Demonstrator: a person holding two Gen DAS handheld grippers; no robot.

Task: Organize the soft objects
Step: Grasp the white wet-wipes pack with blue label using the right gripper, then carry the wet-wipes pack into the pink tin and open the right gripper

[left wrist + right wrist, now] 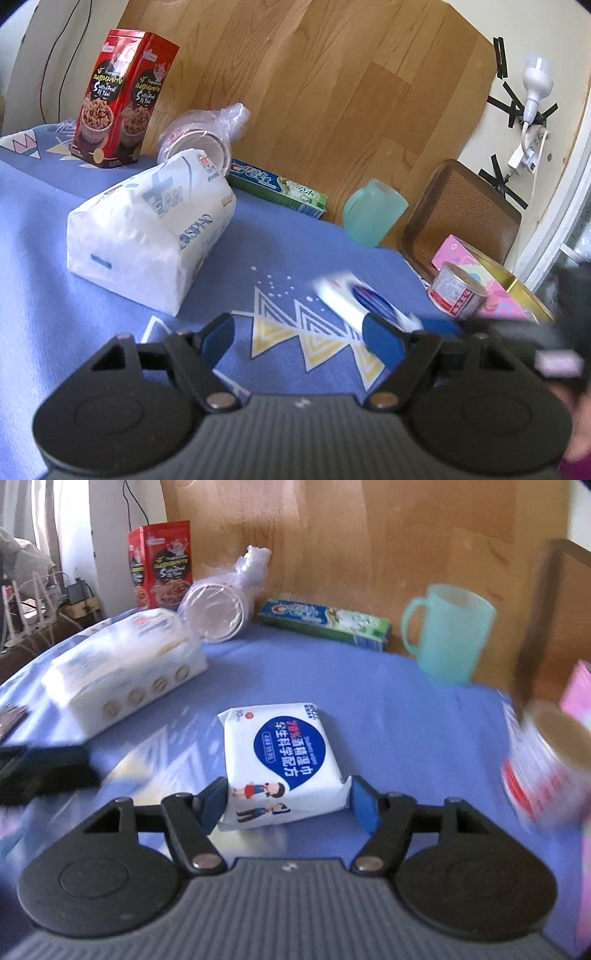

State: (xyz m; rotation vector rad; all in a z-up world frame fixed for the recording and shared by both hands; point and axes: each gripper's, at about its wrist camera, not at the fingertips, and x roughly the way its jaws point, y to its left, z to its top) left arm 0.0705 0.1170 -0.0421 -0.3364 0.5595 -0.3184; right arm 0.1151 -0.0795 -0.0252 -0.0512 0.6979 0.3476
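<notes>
A small white wet-wipes pack with a blue label (284,764) lies on the blue cloth; its near end sits between the open fingers of my right gripper (290,805). The left finger touches the pack, the right finger stands just beside it. The pack also shows, blurred, in the left wrist view (364,301). A large white tissue pack (151,229) lies to the left, also in the right wrist view (122,672). My left gripper (301,341) is open and empty above the cloth, short of the tissue pack.
At the back stand a red snack box (118,99), bagged plastic cups (201,136), a toothpaste box (277,188) and a teal mug (373,212). On the right are a brown tray (461,218), a tin can (456,290) and a pink box (476,273). A wooden board (332,74) backs the table.
</notes>
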